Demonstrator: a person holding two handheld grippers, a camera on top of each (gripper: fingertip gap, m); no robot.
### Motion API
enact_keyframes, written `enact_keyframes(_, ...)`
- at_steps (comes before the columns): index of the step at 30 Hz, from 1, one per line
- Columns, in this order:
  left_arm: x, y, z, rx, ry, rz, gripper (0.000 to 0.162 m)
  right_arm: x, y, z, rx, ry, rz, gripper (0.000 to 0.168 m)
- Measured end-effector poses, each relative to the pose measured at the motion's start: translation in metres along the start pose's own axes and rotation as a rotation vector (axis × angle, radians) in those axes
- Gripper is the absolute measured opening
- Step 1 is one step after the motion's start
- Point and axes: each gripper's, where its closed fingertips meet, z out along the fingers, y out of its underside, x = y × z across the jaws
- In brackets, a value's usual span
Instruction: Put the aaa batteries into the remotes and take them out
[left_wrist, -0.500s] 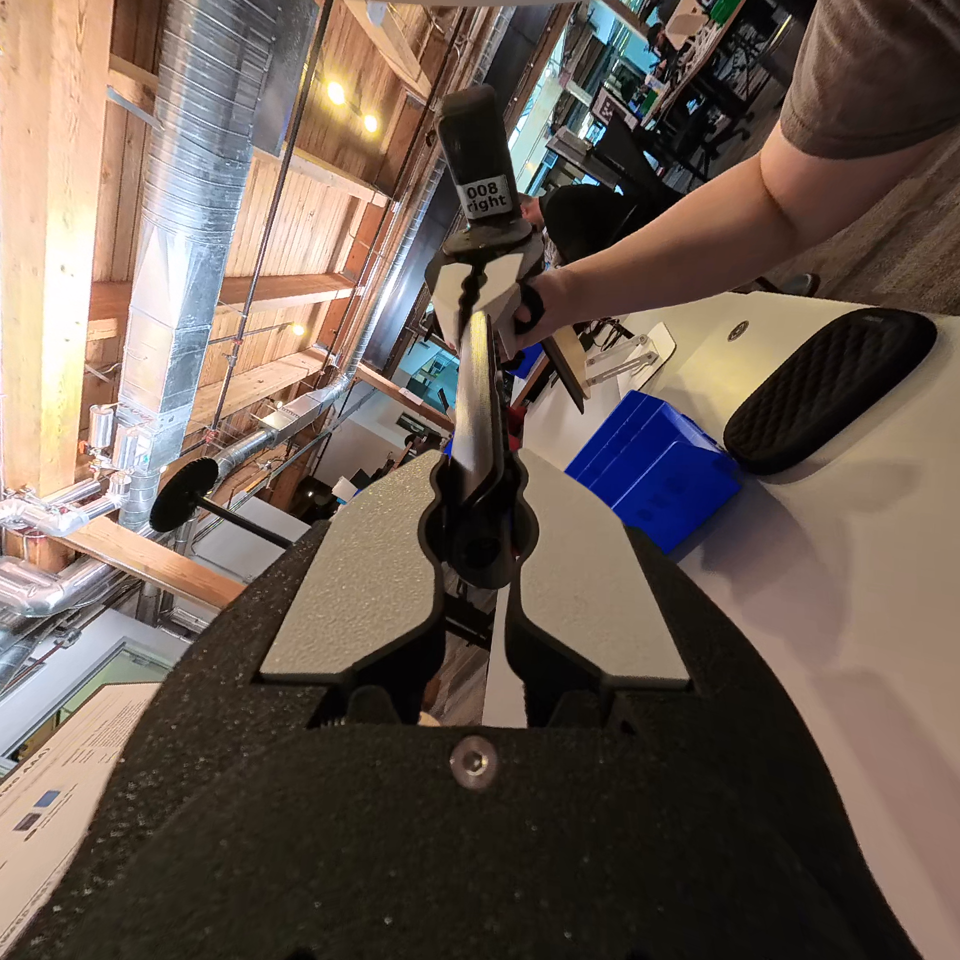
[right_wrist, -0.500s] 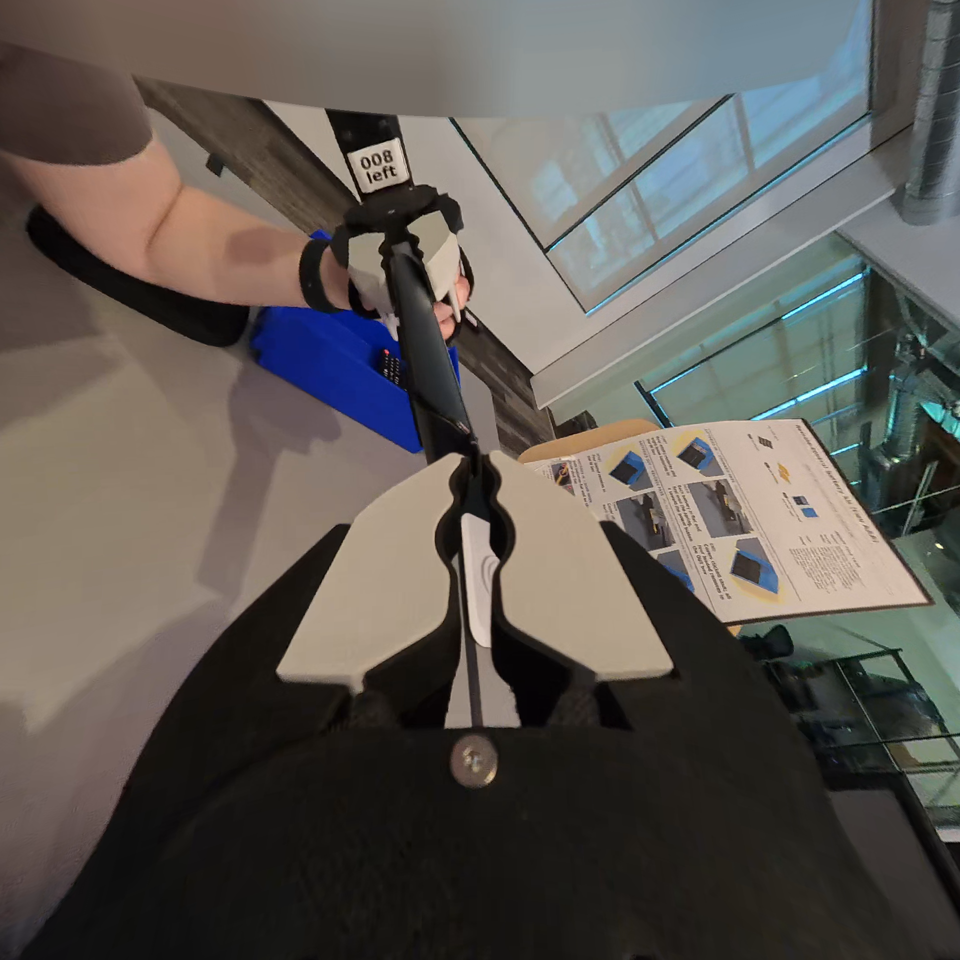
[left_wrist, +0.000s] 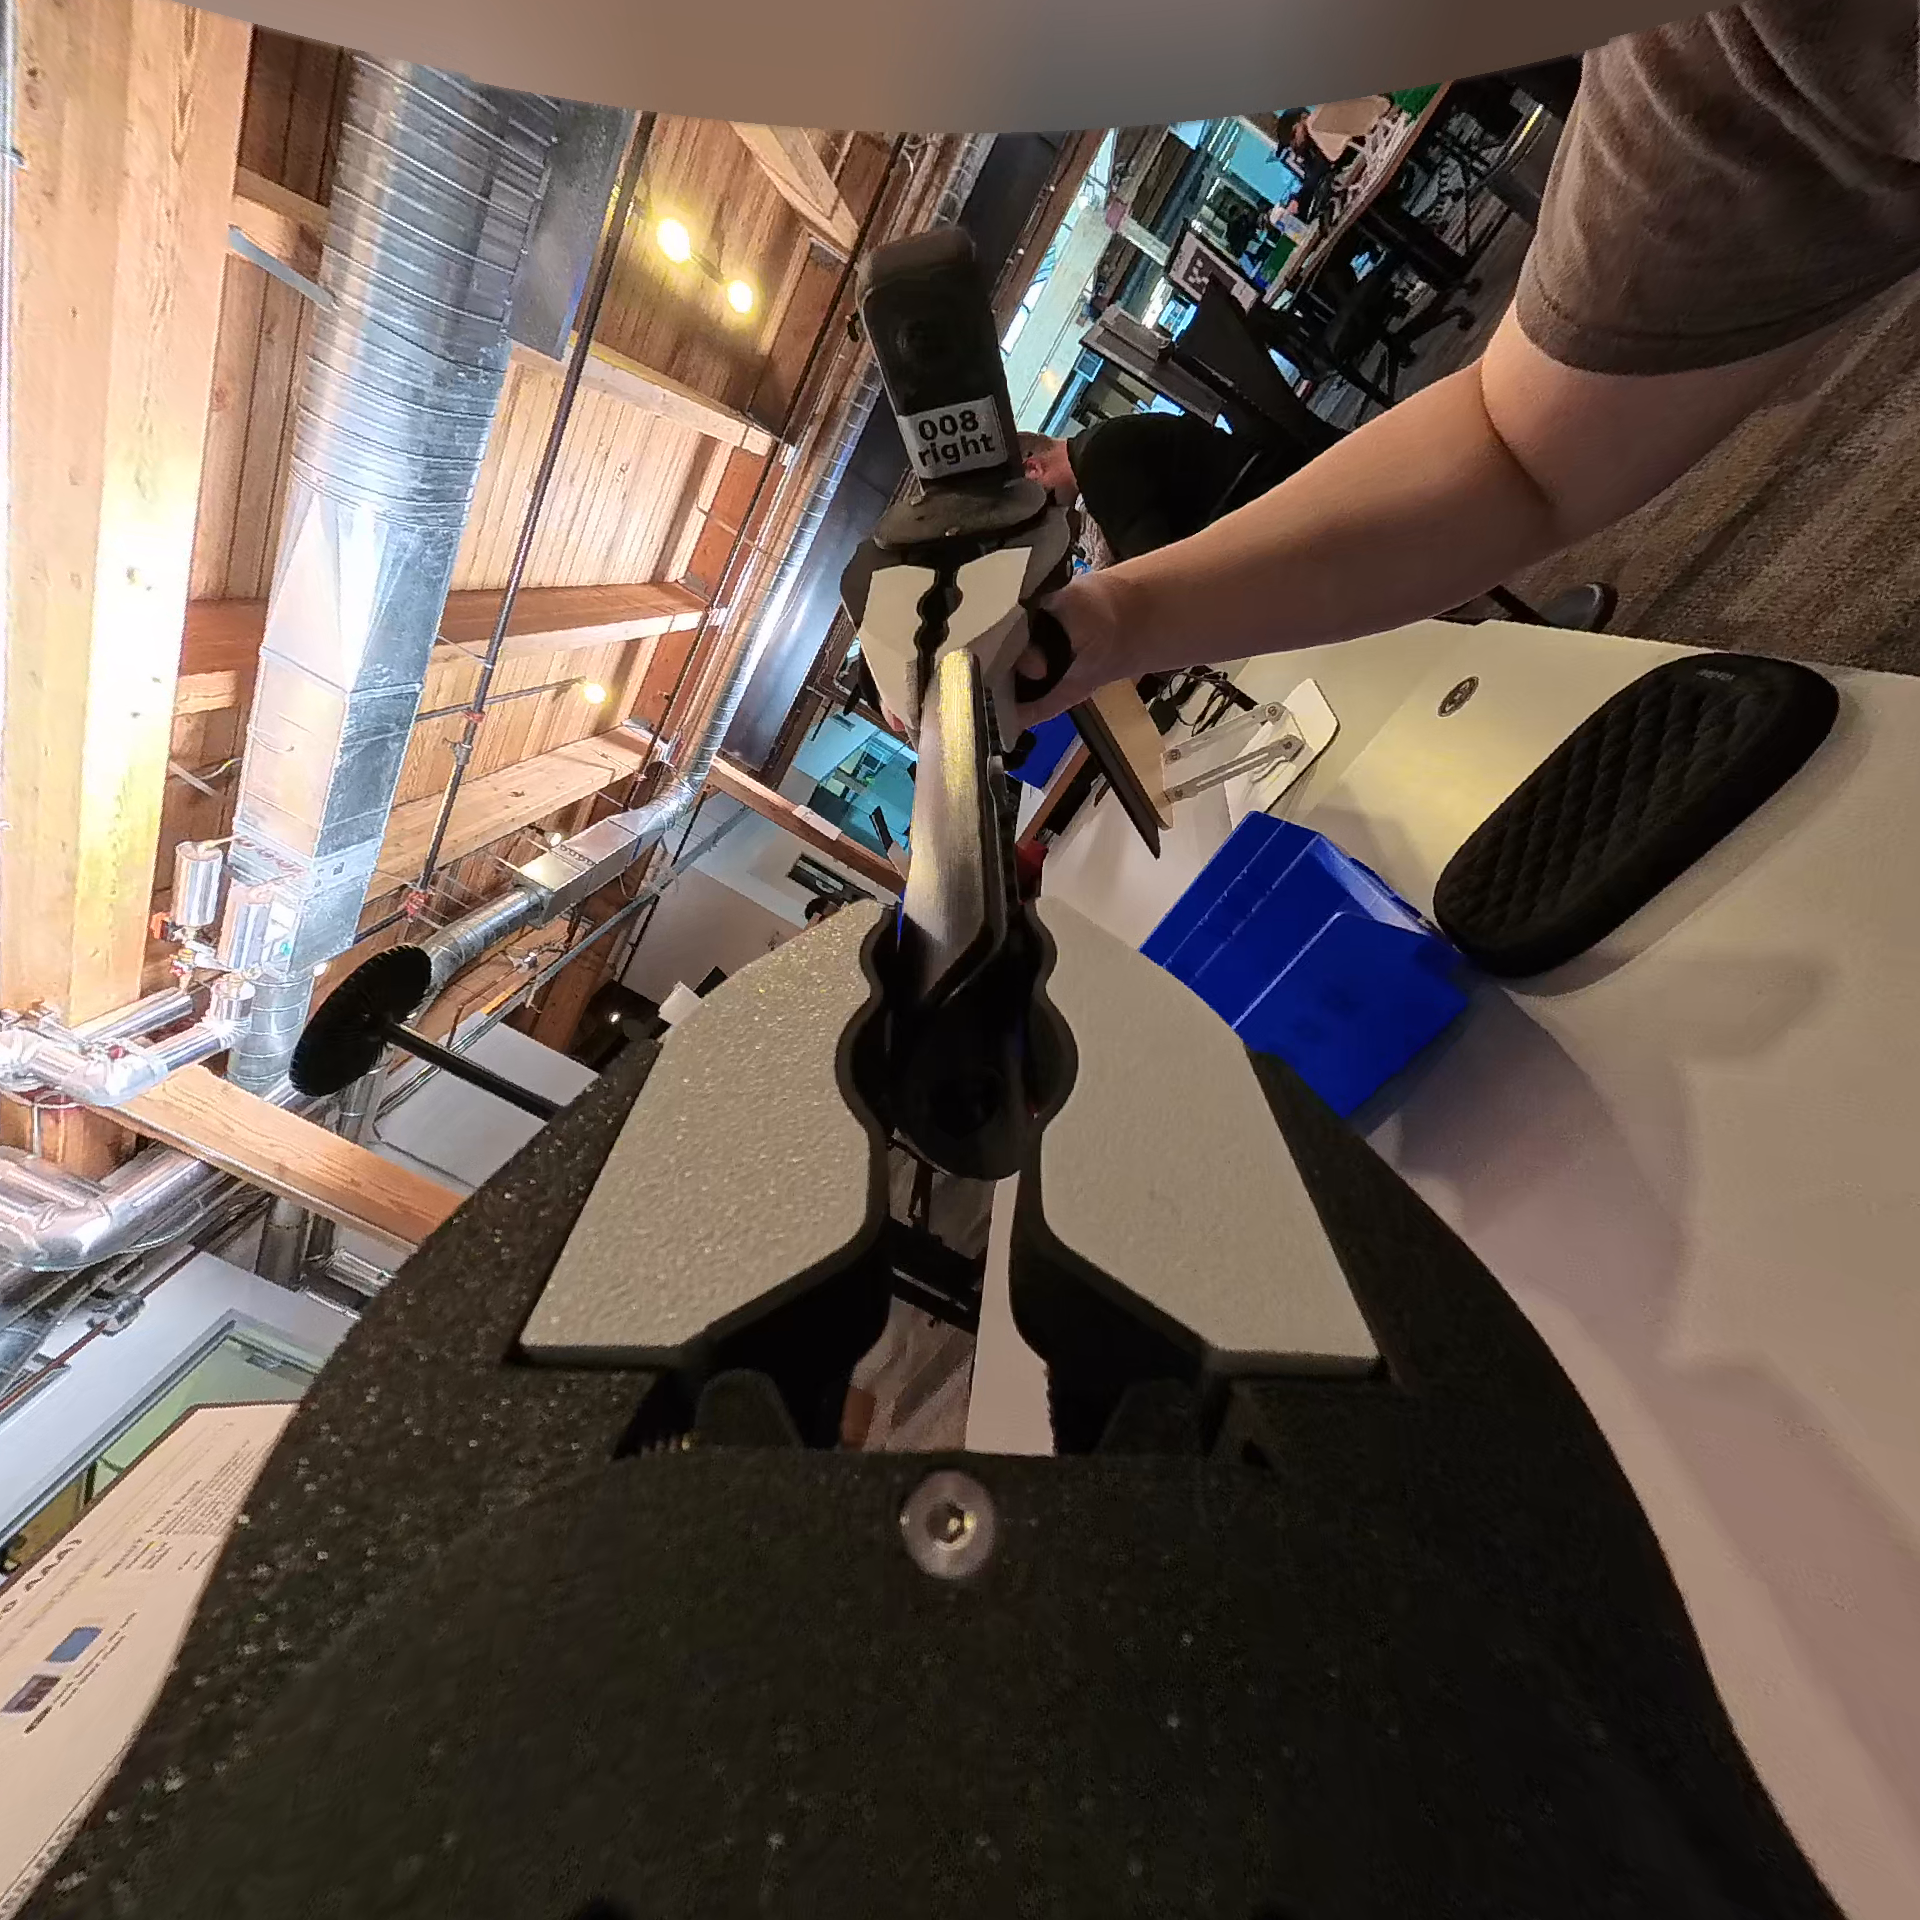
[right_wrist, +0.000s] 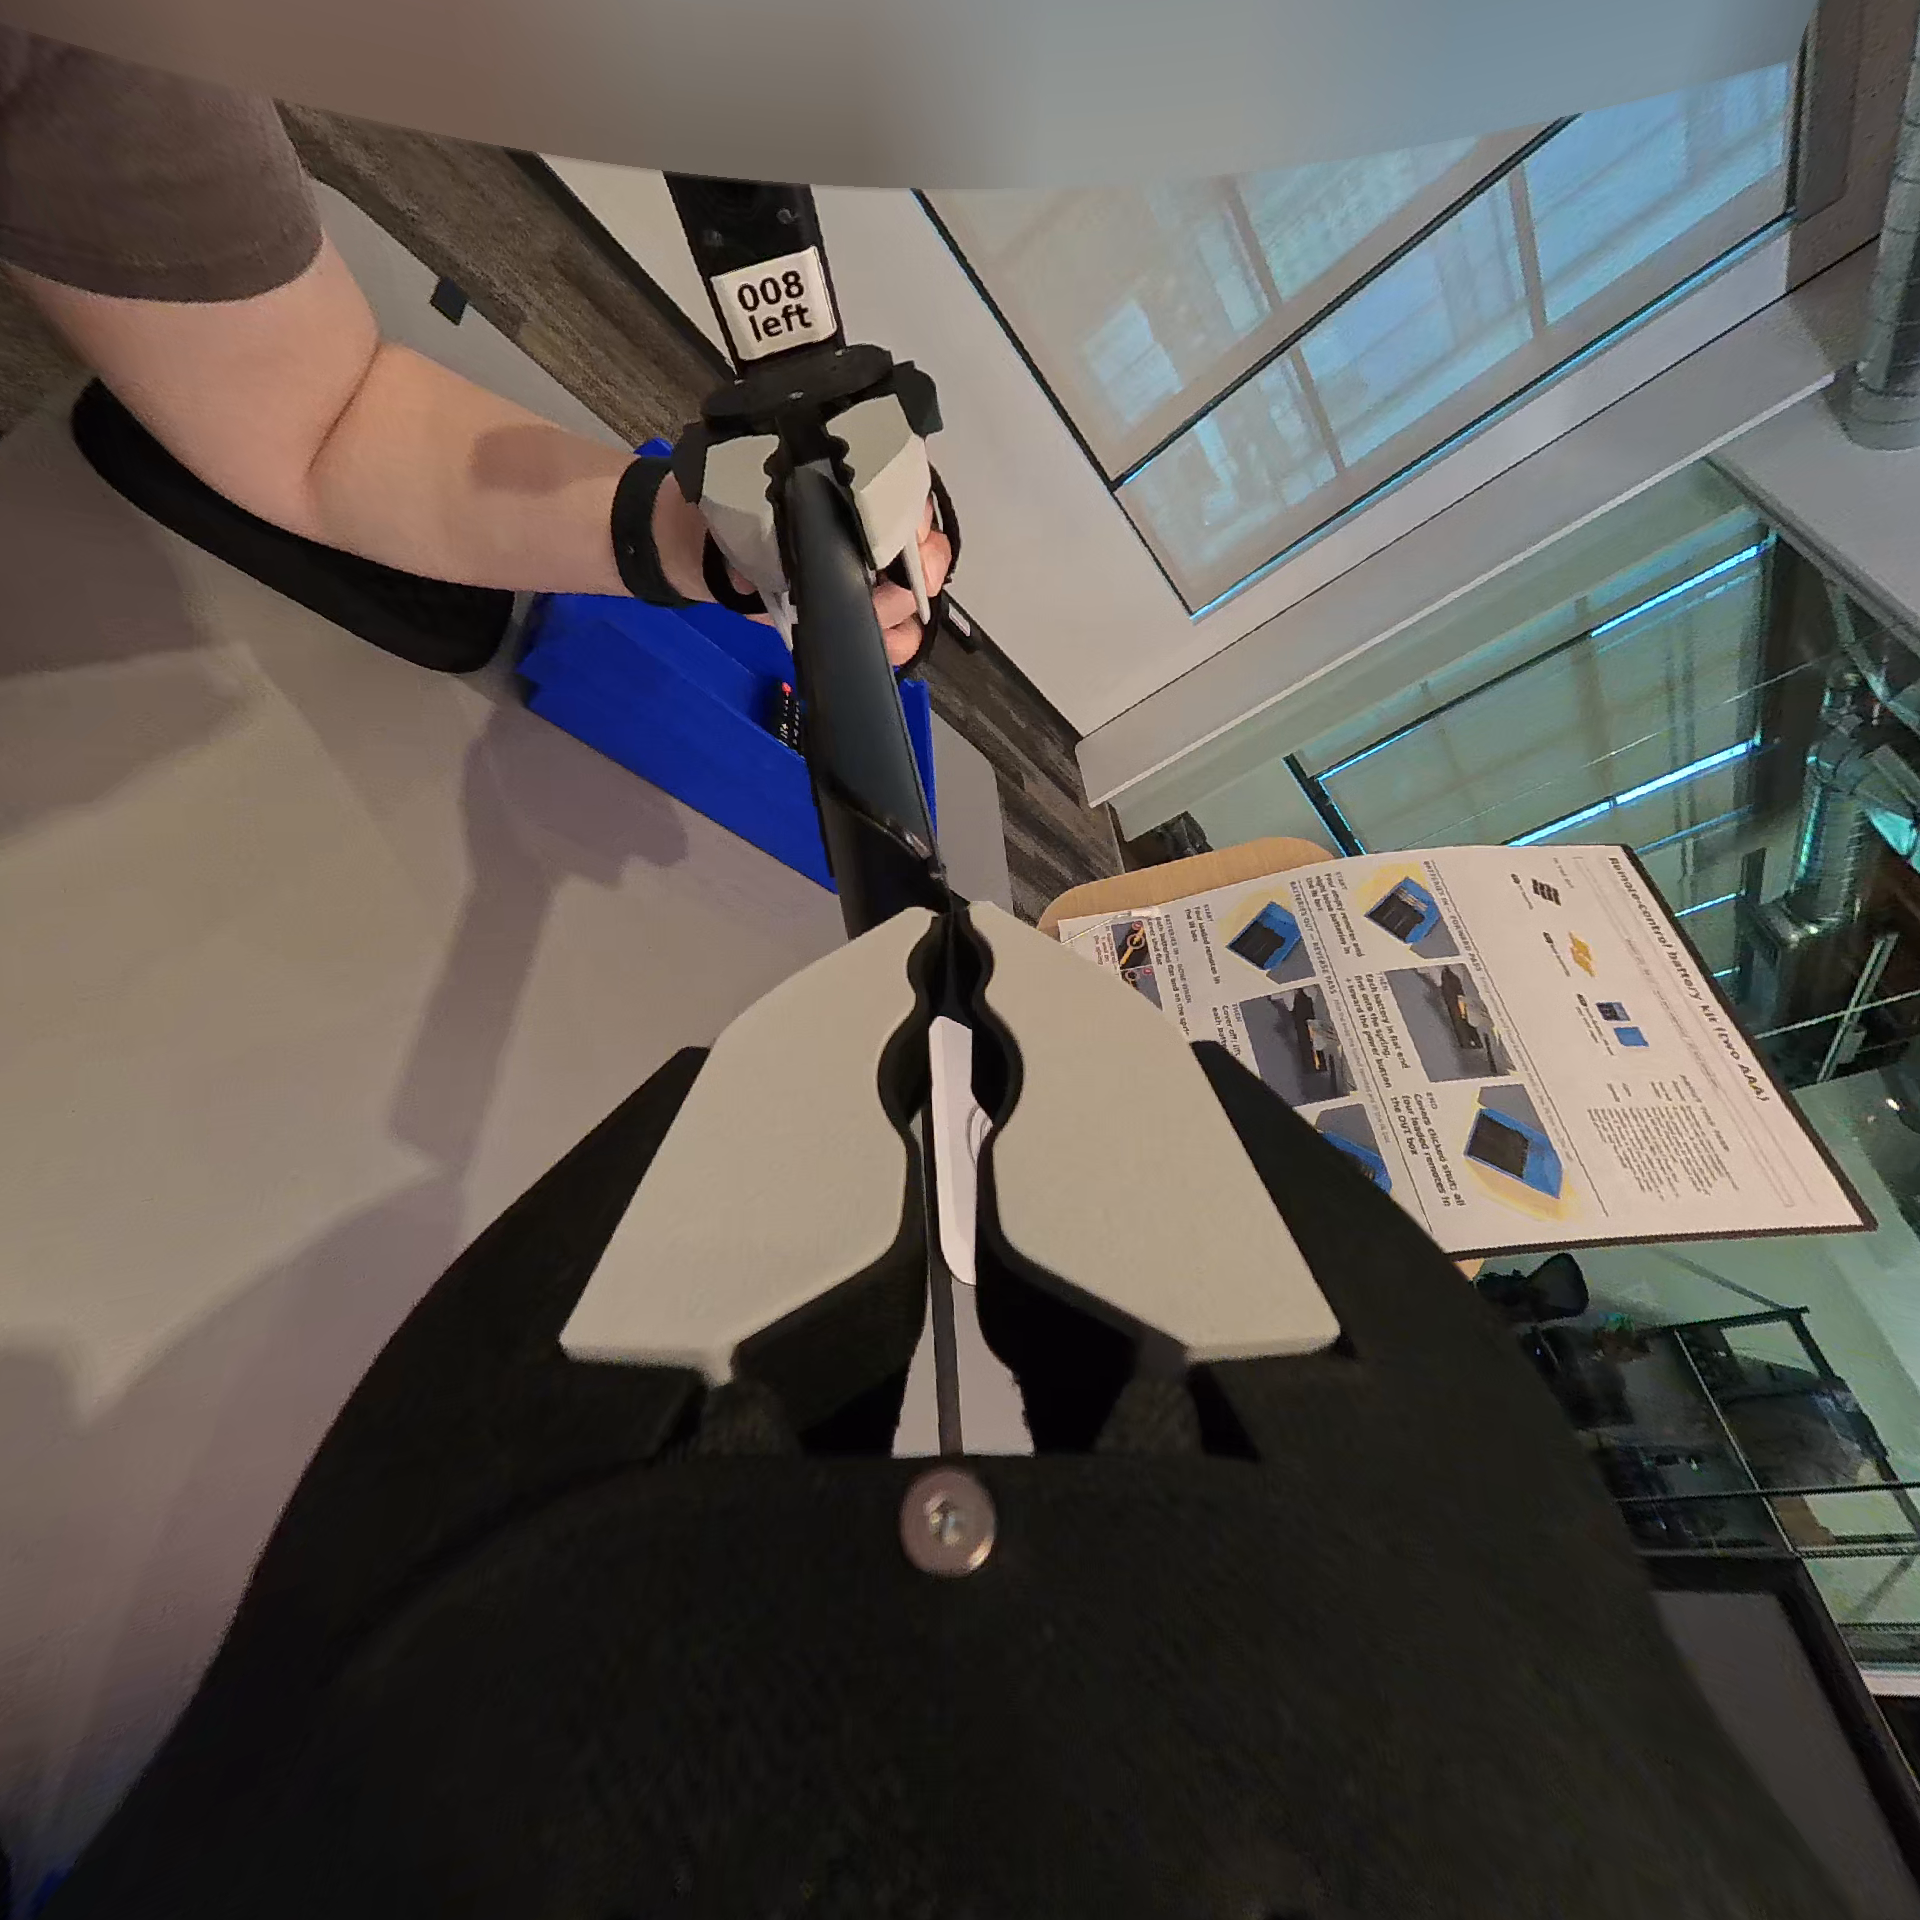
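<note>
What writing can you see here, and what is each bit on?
I don't repeat wording; here is what bears it.
Sticker on right gripper handle: bold print, legible.
Second sticker on left gripper handle: bold print, legible.
Sheet: headings, captions, pictures; mostly too small.
Pad: tiny mark, unreadable.

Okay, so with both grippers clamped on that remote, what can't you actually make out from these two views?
- Batteries: none visible; the remote shows edge-on in both views, so its compartment is hidden.
- Remote's near end, left wrist view: buried between the left gripper fingers.
- White tool in the right gripper: mostly covered by the fingers.
- Blue bin contents: cut off by remote and wall.
- Top of both views: blurred.
</note>
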Motion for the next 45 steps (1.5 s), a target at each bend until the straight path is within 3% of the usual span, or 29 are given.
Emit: enact_keyframes(45,0.011,0.002,0.003,0.035,0.073,-0.059,0.021,-0.023,-0.012,-0.008,-0.008,-0.143,0.063,0.001)
